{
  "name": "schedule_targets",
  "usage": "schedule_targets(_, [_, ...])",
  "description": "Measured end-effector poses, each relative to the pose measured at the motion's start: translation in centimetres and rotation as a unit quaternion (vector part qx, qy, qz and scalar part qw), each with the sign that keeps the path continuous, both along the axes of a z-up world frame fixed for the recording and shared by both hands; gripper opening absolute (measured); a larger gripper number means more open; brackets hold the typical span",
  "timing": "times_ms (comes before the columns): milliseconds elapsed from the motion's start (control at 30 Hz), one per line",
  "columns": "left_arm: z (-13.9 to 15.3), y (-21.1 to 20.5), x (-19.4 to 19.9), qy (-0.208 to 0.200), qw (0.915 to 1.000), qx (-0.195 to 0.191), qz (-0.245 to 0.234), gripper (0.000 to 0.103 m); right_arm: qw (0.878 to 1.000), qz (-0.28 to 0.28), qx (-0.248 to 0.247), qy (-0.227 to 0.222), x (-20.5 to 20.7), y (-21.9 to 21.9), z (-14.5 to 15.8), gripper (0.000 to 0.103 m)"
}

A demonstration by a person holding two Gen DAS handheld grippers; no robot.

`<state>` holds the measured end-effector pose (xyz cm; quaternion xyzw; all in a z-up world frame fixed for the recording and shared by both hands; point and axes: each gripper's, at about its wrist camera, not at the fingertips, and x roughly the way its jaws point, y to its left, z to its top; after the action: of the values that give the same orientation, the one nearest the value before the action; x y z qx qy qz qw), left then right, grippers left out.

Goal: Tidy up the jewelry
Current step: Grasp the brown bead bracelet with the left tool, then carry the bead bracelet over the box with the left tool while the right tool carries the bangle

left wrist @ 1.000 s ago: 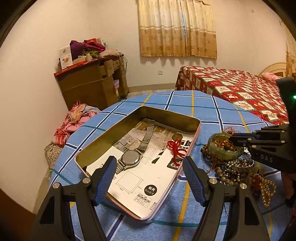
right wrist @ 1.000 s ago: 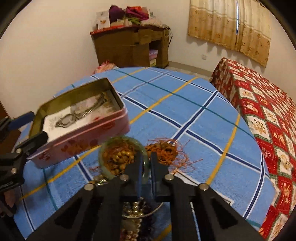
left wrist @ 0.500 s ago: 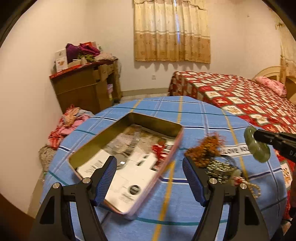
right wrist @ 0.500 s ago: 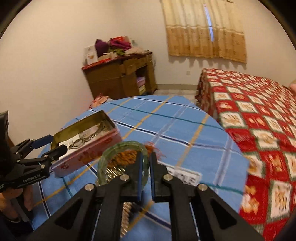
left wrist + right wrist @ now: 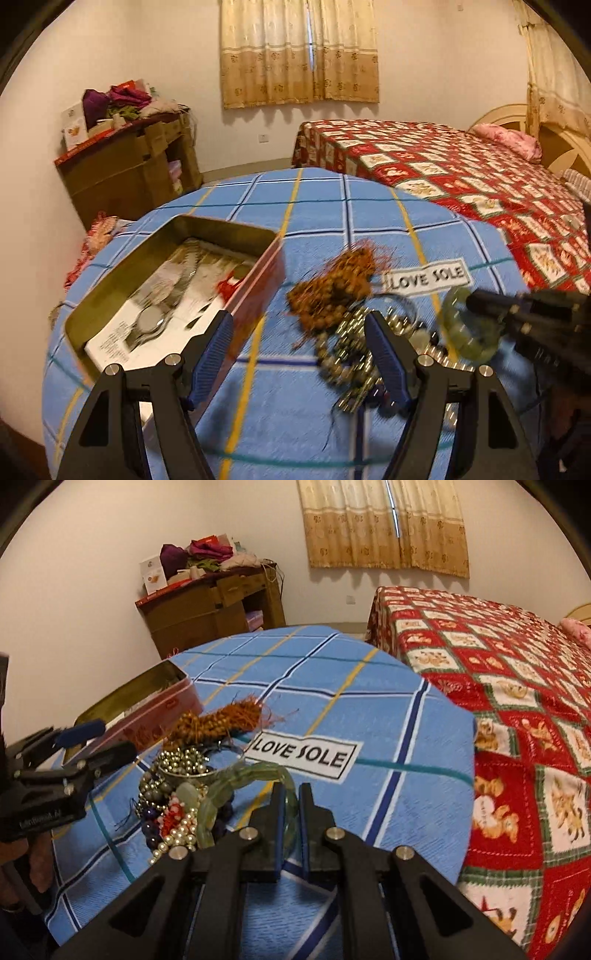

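My right gripper (image 5: 290, 797) is shut on a pale green jade bangle (image 5: 236, 786) and holds it just right of the jewelry pile (image 5: 177, 794); it also shows in the left wrist view (image 5: 476, 299) with the bangle (image 5: 465, 328). The pile (image 5: 351, 332) has pearl and bead strands and a brown tasselled bead string (image 5: 336, 280). My left gripper (image 5: 301, 354) is open and empty, low over the table between the pile and an open pink tin (image 5: 258, 295). The tin holds a metal watch (image 5: 151, 317) and a red knot on printed paper.
The round table has a blue checked cloth (image 5: 332, 686) with a "LOVE SOLE" label (image 5: 301, 757). A bed with a red patterned cover (image 5: 517, 664) stands close on the right. A brown cabinet (image 5: 210, 616) stands against the far wall.
My right gripper has lifted the jade bangle off the pile and carried it right of it. My left gripper has shifted right, from over the tin toward the pile.
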<state>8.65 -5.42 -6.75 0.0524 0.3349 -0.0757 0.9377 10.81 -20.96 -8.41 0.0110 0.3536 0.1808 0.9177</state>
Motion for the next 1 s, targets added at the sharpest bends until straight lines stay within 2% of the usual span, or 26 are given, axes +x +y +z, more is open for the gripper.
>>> schedule_targets(67, [-0.1,-0.7,1.1,0.006,0.9999,0.000,-0.008,0.073,1.000,0.001,0.001,0.002,0.0,0.1,-0.2,0.009])
schedule_targets(133, [-0.2,-1.3,1.9,0.013,0.9997,-0.002,-0.018,0.065,1.000,0.004,-0.001,0.005,0.1,0.1,-0.5,0.009])
schedule_targets(200, [-0.4,-2.0,3.1,0.024,0.9992,0.000,-0.030,0.062,1.000,0.005,0.000,0.007,0.1,0.2,-0.8,0.009])
schedule_targets(267, [-0.9,-2.5,4.5,0.042,0.9983,-0.001,-0.040,0.051,1.000,0.007,0.000,0.007,0.1,0.3,-0.9,0.009])
schedule_targets(333, [-1.7,-2.8,5.7,0.063,0.9970,0.003,-0.045,0.048,1.000,0.009,-0.002,0.005,0.0,0.4,-0.9,0.009])
schedule_targets(367, [-2.0,-2.9,5.9,0.070,0.9964,0.004,-0.048,0.040,1.000,0.010,-0.001,0.004,0.0,0.4,-0.9,0.009])
schedule_targets(400, [-2.2,-2.9,6.0,0.076,0.9958,0.003,-0.050,0.037,1.000,0.010,0.000,0.003,0.0,0.5,-0.9,0.009])
schedule_targets(500, [-1.8,-2.9,5.3,0.063,0.9967,0.006,-0.051,0.028,1.000,0.011,0.006,-0.003,-0.3,0.2,-0.7,0.009])
schedule_targets(800, [3.5,0.3,3.1,0.003,0.9980,-0.046,-0.043,0.027,0.999,0.004,0.020,-0.034,-1.0,-0.1,2.0,0.009])
schedule_targets(1000, [6.4,1.8,1.7,-0.026,0.9971,-0.061,-0.037,0.027,0.999,0.006,0.026,-0.043,-1.2,0.0,3.1,0.009])
